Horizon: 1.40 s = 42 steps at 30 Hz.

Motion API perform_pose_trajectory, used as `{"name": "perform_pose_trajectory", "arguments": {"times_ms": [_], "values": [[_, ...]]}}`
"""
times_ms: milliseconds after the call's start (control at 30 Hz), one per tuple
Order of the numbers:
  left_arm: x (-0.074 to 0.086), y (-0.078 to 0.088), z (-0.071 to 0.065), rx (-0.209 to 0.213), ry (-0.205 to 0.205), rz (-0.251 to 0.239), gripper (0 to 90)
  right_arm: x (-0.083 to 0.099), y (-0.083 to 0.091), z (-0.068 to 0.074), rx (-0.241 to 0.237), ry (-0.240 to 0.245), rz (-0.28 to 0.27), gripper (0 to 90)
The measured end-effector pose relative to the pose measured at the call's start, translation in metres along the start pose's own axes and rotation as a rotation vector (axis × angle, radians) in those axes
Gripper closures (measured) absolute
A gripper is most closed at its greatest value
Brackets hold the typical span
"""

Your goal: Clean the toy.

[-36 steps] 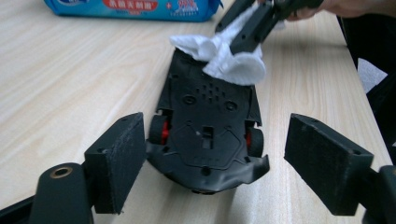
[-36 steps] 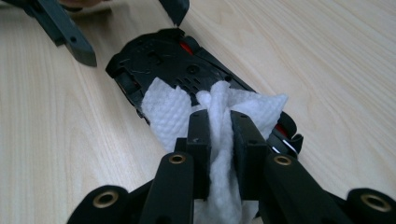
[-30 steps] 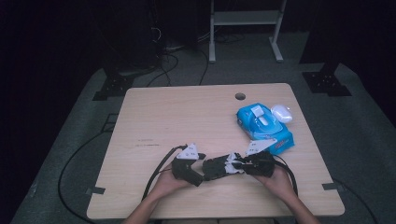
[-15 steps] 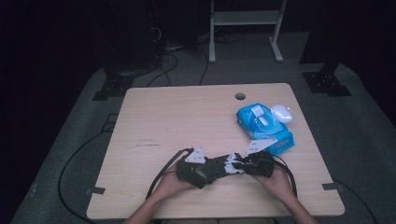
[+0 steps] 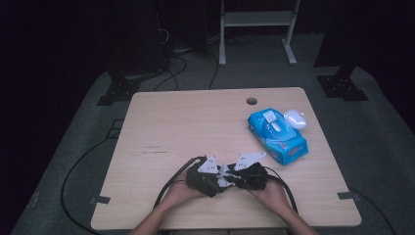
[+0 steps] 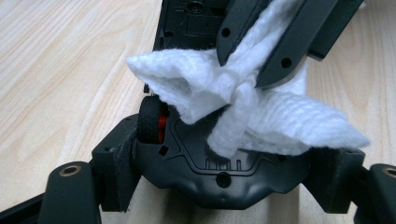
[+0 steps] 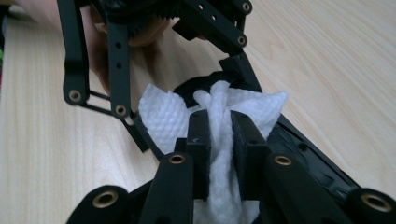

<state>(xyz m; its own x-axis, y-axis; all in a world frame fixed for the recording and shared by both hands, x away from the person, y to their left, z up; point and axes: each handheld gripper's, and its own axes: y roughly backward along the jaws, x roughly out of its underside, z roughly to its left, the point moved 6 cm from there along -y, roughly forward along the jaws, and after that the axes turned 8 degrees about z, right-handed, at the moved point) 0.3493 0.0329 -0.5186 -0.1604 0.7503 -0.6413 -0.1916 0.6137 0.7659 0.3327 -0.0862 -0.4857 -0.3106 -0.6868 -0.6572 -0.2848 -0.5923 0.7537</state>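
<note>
Right tool (image 7: 217,140) pinches a crumpled, quilted white wipe (image 7: 163,119) over a black mouse (image 6: 205,158).

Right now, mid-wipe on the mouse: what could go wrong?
1. The left gripper has just been closing its jaws around the black mouse; a shallow side grip could let it twist under wiping pressure.
2. The white wipe bunched in the right gripper could snag on the scroll wheel.
</note>
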Motion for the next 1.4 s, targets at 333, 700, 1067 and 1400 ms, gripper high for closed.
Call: {"name": "perform_pose_trajectory", "arguments": {"times_ms": [333,700,1067,1400], "values": [[-0.001,0.0,0.001,0.003,0.01,-0.003,23.4,0.035,0.033,-0.045,0.156,-0.098,0.015,77.8],[-0.001,0.0,0.004,0.005,0.012,-0.009,23.4,0.023,0.02,-0.025,0.048,-0.071,-0.007,77.7],[-0.002,-0.001,0.004,0.007,0.014,-0.012,23.5,0.031,0.027,-0.034,0.061,-0.122,-0.024,77.7],[-0.001,-0.001,0.005,0.0,0.018,-0.009,23.5,0.04,0.035,-0.048,0.09,-0.154,-0.002,77.8]]}}
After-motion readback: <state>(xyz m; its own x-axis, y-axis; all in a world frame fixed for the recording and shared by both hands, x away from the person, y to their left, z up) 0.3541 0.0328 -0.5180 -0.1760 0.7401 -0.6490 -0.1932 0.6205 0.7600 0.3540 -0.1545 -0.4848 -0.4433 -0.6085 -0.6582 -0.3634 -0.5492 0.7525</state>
